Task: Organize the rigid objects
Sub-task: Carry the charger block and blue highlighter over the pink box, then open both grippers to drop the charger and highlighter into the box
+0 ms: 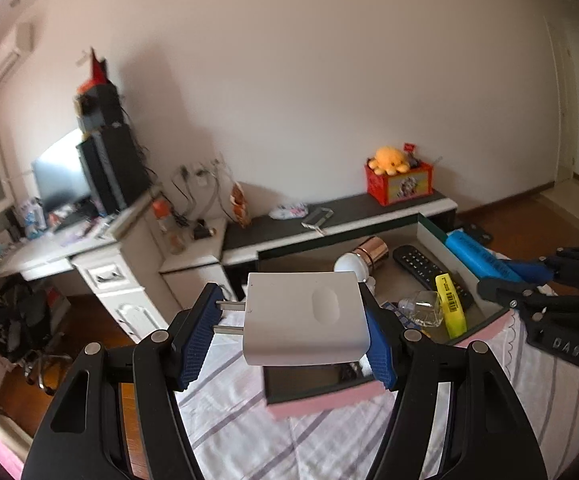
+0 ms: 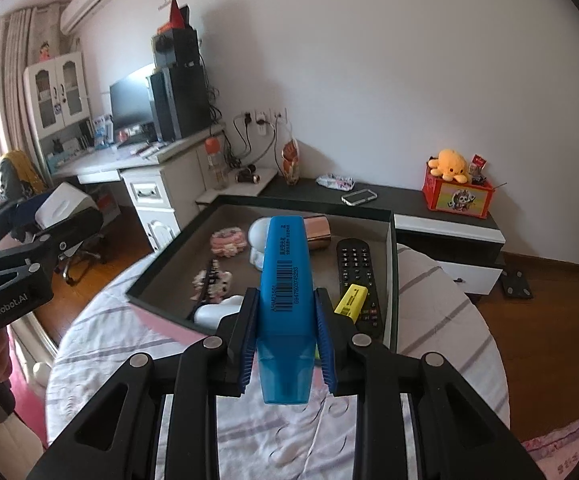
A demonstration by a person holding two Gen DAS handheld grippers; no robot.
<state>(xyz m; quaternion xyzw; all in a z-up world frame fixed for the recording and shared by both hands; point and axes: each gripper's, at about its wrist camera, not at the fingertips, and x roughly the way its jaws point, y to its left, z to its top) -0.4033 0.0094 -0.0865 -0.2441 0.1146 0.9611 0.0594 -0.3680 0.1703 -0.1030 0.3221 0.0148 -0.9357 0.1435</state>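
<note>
White plastic plug charger [image 1: 305,316] sits pinched in left tool [image 1: 289,320]; right tool [image 2: 285,332] pinches blue highlighter [image 2: 285,280]. Next, probably, lowering both into grey tray [image 2: 391,248].

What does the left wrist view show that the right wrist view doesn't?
Only the left wrist view: the charger's prongs and a clear bottle in the tray. Only the right wrist view: the pink scrunchie, a hair clip and the curtains. Both share the tray, remote, yellow highlighter, blue highlighter, both grippers and the octopus toy.
</note>
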